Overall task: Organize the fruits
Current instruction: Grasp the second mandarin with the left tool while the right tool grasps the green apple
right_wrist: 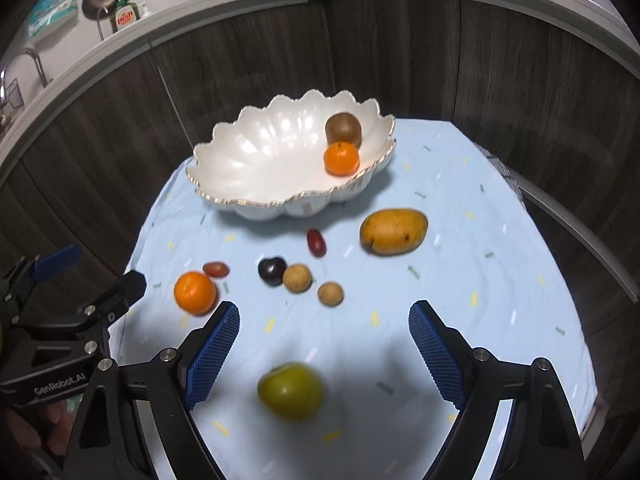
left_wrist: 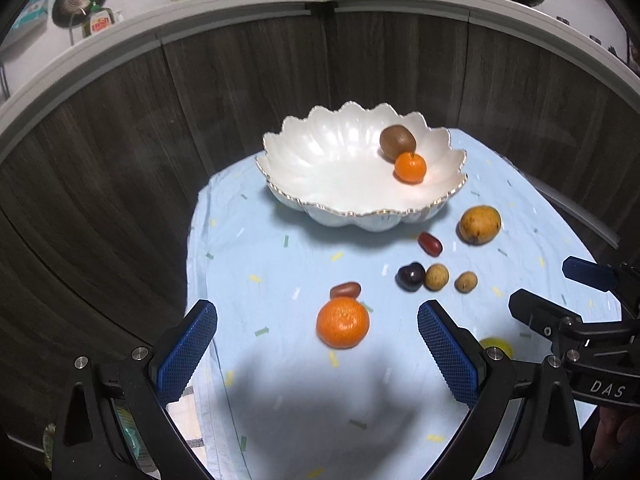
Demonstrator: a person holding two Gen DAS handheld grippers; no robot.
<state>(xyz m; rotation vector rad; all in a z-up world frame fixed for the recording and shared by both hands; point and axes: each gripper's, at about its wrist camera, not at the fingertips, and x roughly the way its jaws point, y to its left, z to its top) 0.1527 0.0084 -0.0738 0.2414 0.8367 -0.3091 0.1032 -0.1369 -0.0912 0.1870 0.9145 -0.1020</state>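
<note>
I see both grippers hovering over a table (left_wrist: 240,240) draped in a pale blue cloth with small confetti marks. My left gripper (left_wrist: 317,350) has its blue pads spread wide, holding nothing; a large orange (left_wrist: 343,322) lies on the cloth between and just beyond them, with a small reddish-brown fruit (left_wrist: 345,289) touching its far side. My right gripper (right_wrist: 324,354) is also spread wide and empty, with a blurred green fruit (right_wrist: 290,391) lying on the cloth between its fingers. At the far side sits a white scalloped bowl (left_wrist: 320,168) with a gold edge, holding a brown kiwi (left_wrist: 397,142) and a small orange (left_wrist: 410,166) that touch at its right side. Near the bowl's right lies a yellow mango (right_wrist: 393,231), and a red oblong fruit (right_wrist: 316,242) lies to its left. Nearer me, a dark plum (right_wrist: 272,271) touches a tan round fruit (right_wrist: 297,278), with another tan one (right_wrist: 330,293) just beside. The right gripper's body reads "DAS" in the left view; the left gripper's body reads "GenRobot.AI" in the right view.
</note>
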